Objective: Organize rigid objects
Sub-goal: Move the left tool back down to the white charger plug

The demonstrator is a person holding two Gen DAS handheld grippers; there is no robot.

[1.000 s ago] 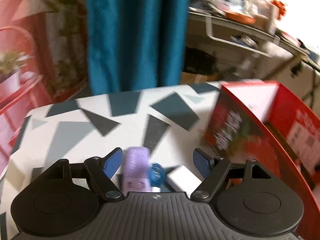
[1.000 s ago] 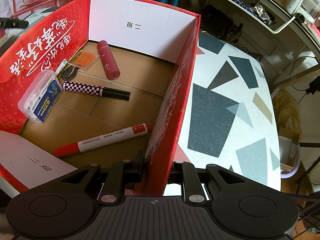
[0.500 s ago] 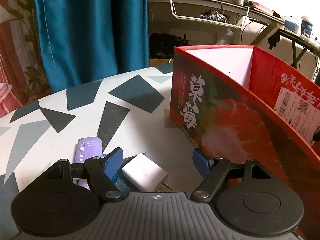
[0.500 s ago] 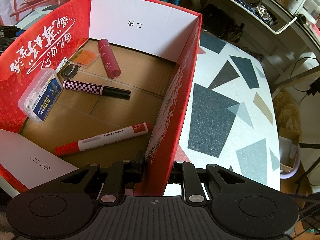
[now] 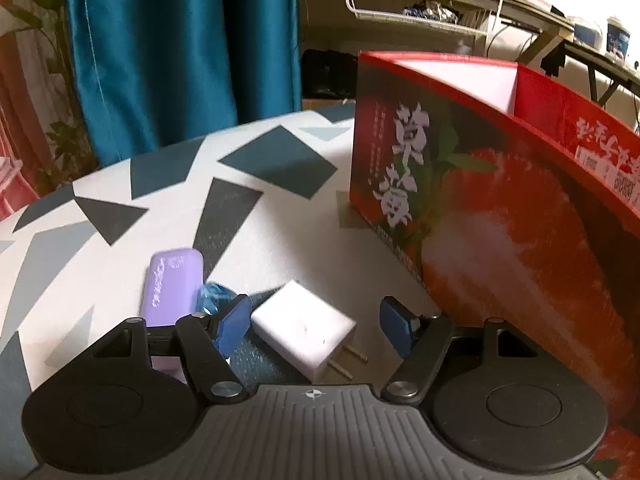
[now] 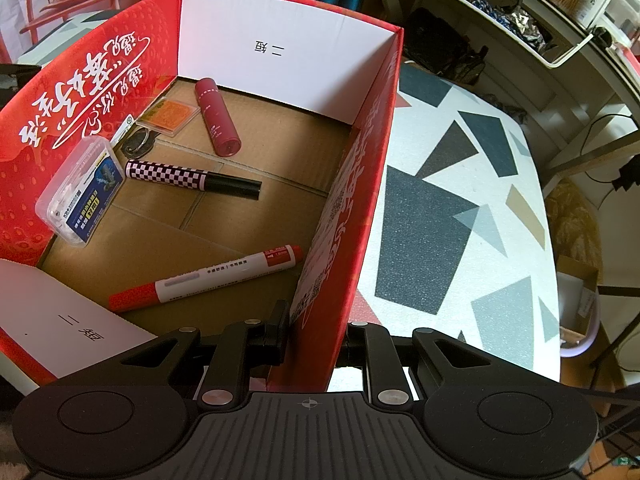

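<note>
In the left wrist view my left gripper (image 5: 314, 326) is open and low over the table, its blue fingers on either side of a white plug charger (image 5: 303, 328). A purple flat case (image 5: 170, 286) and a small blue clear piece (image 5: 214, 300) lie just left of it. The red strawberry box (image 5: 480, 208) stands to the right. In the right wrist view my right gripper (image 6: 314, 332) is shut on the box's right wall (image 6: 356, 184). Inside lie a red-and-white marker (image 6: 208, 278), a checkered pen (image 6: 192, 178), a dark red tube (image 6: 217, 117), a clear plastic case (image 6: 80, 192) and an orange card (image 6: 170, 116).
The table (image 5: 120, 216) has a white top with grey and black shapes. A teal curtain (image 5: 180, 40) hangs behind it. A cluttered shelf with a wire basket (image 6: 504, 12) stands at the back right. A red plant stand (image 6: 68, 4) is at the far left.
The left gripper has swung right and settled over the white charger, which now lies between its fingers. The right gripper has kept its hold on the box wall.
</note>
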